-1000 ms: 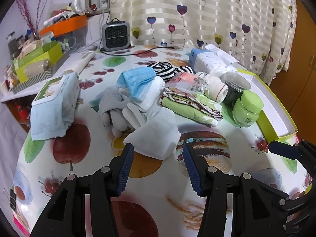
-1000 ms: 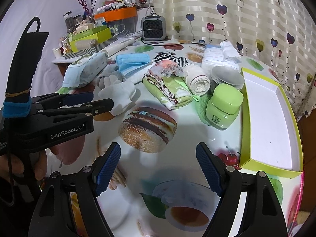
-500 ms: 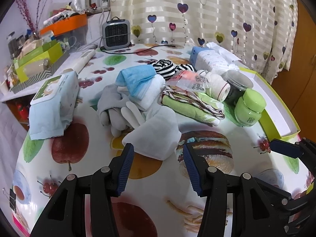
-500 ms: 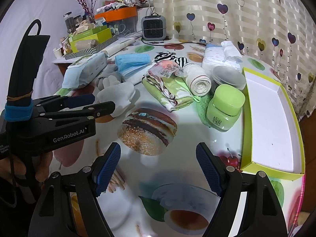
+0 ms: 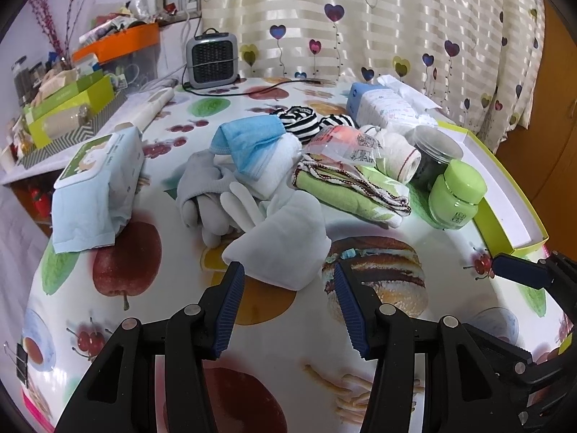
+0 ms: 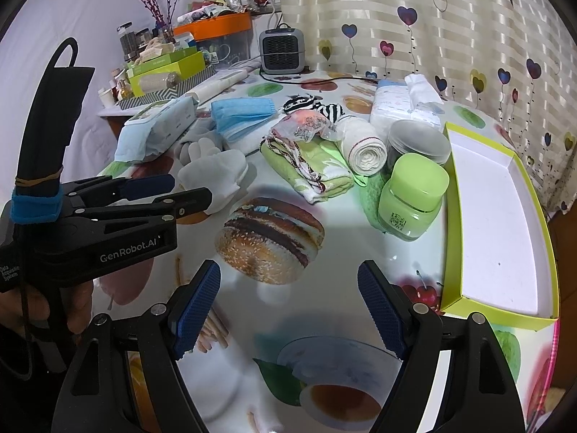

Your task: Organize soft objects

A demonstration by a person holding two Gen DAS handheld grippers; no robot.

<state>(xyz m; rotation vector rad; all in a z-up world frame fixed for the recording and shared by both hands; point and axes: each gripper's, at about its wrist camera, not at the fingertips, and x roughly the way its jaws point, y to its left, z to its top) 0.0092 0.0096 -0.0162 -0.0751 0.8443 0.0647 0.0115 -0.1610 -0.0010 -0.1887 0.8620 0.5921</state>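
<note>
Just ahead of the spread left gripper (image 5: 285, 303) fingers, a white glove (image 5: 285, 238) is being left lying on the table (image 5: 252, 368); right gripper (image 6: 288, 310) is being held wide apart, nothing gripped.

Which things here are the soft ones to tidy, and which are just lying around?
Soft things: white glove, blue masks, green cloth, striped socks, rolled towel.
Lying around: green jar, heater, wet wipes pack.
</note>
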